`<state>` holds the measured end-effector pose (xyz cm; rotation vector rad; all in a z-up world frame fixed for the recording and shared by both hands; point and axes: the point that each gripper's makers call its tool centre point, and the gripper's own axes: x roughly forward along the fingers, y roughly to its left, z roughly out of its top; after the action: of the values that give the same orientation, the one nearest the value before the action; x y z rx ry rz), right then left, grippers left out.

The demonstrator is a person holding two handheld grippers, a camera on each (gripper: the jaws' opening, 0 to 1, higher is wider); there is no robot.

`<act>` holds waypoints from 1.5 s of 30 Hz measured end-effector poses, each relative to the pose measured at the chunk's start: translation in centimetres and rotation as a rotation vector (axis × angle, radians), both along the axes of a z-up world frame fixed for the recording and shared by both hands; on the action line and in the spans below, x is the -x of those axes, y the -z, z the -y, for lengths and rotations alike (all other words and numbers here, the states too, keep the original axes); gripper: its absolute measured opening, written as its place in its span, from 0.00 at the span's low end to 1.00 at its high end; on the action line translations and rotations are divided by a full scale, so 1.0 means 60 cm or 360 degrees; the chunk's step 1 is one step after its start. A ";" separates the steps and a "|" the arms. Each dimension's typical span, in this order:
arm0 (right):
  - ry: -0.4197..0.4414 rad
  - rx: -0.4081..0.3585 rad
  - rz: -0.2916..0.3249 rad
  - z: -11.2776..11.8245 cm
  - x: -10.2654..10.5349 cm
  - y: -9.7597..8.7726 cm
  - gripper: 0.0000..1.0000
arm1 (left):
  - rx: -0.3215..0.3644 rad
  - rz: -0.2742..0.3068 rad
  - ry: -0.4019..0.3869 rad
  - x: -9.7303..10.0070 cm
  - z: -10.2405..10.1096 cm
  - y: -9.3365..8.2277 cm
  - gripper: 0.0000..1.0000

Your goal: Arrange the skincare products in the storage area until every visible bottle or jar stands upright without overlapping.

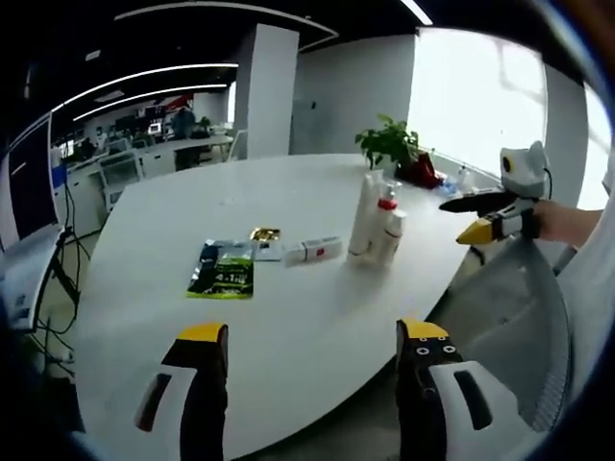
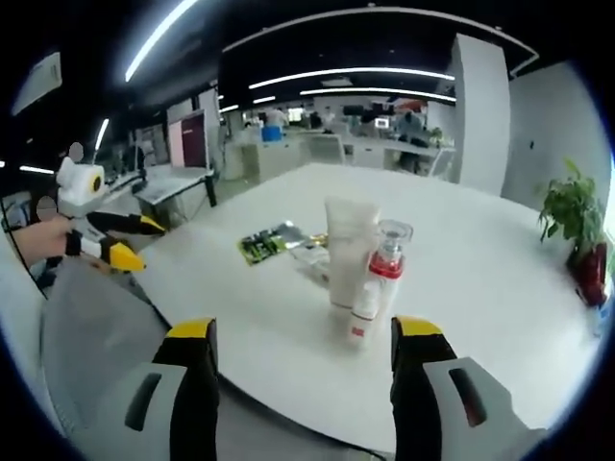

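- A white oval tabletop in an open-plan office carries a tight cluster of skincare products standing upright near its far edge, seen in the left gripper view.
- In the right gripper view the cluster resolves into a tall white tube standing on its cap, a clear-capped bottle with a red collar just beside it, and a small white bottle in front, touching or nearly touching the others; what any of them holds cannot be told.
- A white tube with a red band lies on its side on the tabletop, left of the cluster in the left gripper view.
- Beside it lie a green-and-black sachet and a small gold-coloured packet, both flat.
- The left claw hovers over the near edge, jaws apart, gripping nothing.
- The right claw faces the cluster from the opposite side, jaws apart and empty.
- A potted plant stands at the far end.
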<state>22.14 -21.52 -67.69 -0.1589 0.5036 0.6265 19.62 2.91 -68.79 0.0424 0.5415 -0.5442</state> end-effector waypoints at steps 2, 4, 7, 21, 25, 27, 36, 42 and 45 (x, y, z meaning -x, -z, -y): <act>-0.0014 0.0014 -0.0011 -0.001 0.002 0.004 0.73 | 0.0000 -0.0001 -0.0003 0.000 -0.001 0.000 0.64; -0.0026 0.0022 -0.0027 -0.004 0.003 0.005 0.73 | 0.0004 0.0001 -0.0007 0.000 -0.002 0.000 0.64; -0.0051 0.0031 -0.0051 -0.008 0.007 0.009 0.73 | -0.0003 0.0010 -0.0018 -0.001 -0.004 -0.001 0.63; -0.0471 0.0298 -0.0025 -0.088 0.015 -0.003 0.76 | 0.0003 0.0019 -0.0032 0.001 0.006 -0.010 0.63; -0.0574 0.0373 0.0029 -0.113 -0.006 -0.022 0.75 | 0.0002 0.0019 -0.0044 -0.001 0.004 -0.011 0.63; -0.0609 0.0365 0.0035 -0.129 -0.018 -0.029 0.76 | -0.0004 0.0018 -0.0050 -0.001 0.004 -0.011 0.63; -0.0741 0.0459 0.0004 -0.171 -0.064 -0.014 0.76 | 0.0030 -0.0001 -0.0065 -0.003 -0.001 -0.010 0.63; -0.0803 0.0539 -0.0035 -0.183 -0.088 -0.011 0.74 | 0.0058 -0.0018 -0.0073 -0.005 -0.008 -0.007 0.63; -0.0826 0.0592 -0.0038 -0.189 -0.104 -0.010 0.73 | 0.0059 -0.0029 -0.0064 -0.005 -0.008 -0.004 0.63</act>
<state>28.39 -10.18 -67.07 -0.6491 0.6044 1.0374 19.89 3.38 -68.54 -0.0090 0.5489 -0.5155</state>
